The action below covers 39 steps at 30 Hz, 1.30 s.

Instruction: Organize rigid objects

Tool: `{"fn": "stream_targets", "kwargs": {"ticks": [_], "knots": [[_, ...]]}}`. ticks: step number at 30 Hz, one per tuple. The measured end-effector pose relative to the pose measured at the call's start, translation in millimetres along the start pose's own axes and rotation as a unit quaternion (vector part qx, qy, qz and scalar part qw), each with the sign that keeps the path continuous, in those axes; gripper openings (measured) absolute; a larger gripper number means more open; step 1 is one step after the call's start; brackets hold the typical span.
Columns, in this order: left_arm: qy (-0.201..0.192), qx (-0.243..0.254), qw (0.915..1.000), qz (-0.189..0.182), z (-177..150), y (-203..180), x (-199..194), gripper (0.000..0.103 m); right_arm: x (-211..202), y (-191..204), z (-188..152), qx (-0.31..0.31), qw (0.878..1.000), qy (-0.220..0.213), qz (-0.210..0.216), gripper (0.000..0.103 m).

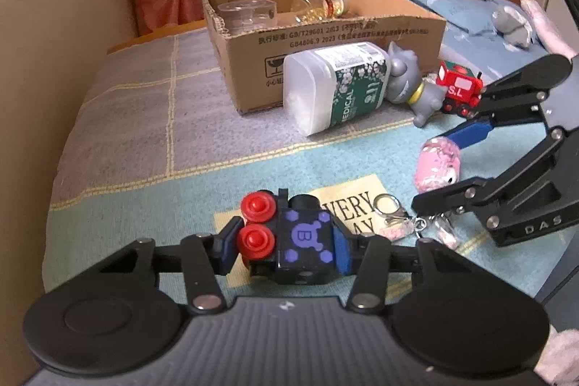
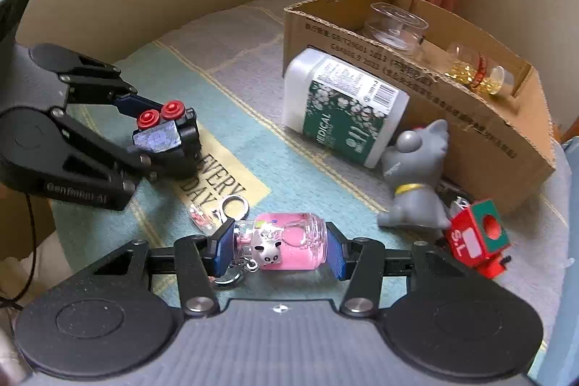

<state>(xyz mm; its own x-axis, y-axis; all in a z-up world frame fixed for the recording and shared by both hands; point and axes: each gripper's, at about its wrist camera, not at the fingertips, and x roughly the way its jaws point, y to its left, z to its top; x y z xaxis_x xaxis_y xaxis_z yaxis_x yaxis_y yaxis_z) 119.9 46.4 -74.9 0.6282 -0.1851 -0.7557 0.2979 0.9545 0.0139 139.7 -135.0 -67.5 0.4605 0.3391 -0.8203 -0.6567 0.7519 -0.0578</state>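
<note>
- Bed (image 1: pixel 119 118) with a checked blanket holds all the toys, so both hands can reach them from one side.
- Box (image 1: pixel 362 35) of cardboard sits at the far end with its top open. It looks like the home for the hard things. A clear cup (image 1: pixel 248 11) and a little bottle (image 1: pixel 322 4) of yellow beads lie inside it.
- White tub (image 1: pixel 334 87) lies on its side, right up against the front of the box. It is not in yet.
- Grey cat (image 2: pixel 412 179) leans on the tub, and the red train (image 2: pixel 477 237) lies just beside the cat. Both wait on the bed.
- Black train (image 1: pixel 304 237) with red wheels is clamped in the left tongs (image 1: pixel 286 241), one blue pad on each side. The squeeze across its sides keeps it from tipping. I think it goes to the box next.
- Pink jar (image 2: pixel 286 245) is clamped in the right tongs (image 2: pixel 278 246), held by its two ends, low over the bed. Its keyring (image 2: pixel 235 203) trails by it and could snag when the jar goes up.
</note>
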Motion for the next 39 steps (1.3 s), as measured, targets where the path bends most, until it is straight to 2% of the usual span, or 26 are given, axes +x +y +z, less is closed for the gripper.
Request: {"fn": "stream_targets", "kwargs": {"ticks": [8, 17, 25, 29, 32, 39], "knots": [[0.014, 0.032, 0.9993, -0.009, 13, 0, -15, 0.049, -24, -7, 5, 0.002, 1.0, -0.008, -0.009, 0.056], [-0.009, 0.055, 0.9983, -0.016, 51, -1, -44, 0.049, -58, -22, 15, 0.005, 0.999, -0.033, -0.018, 0.056], [-0.037, 0.069, 0.9967, -0.019, 95, -1, -49, 0.049, -92, -49, 37, 0.013, 0.996, -0.078, -0.046, 0.056], [-0.052, 0.078, 0.9954, -0.02, 122, 0, -44, 0.049, -105, -74, 57, 0.032, 0.992, -0.102, -0.068, 0.056], [-0.065, 0.085, 0.9942, -0.006, 142, 1, -34, 0.049, -106, -91, 72, 0.04, 0.989, -0.114, -0.087, 0.056], [-0.074, 0.074, 0.9944, 0.009, 180, 10, -6, 0.049, -90, -131, 98, 0.061, 0.985, -0.116, -0.11, 0.056]]}}
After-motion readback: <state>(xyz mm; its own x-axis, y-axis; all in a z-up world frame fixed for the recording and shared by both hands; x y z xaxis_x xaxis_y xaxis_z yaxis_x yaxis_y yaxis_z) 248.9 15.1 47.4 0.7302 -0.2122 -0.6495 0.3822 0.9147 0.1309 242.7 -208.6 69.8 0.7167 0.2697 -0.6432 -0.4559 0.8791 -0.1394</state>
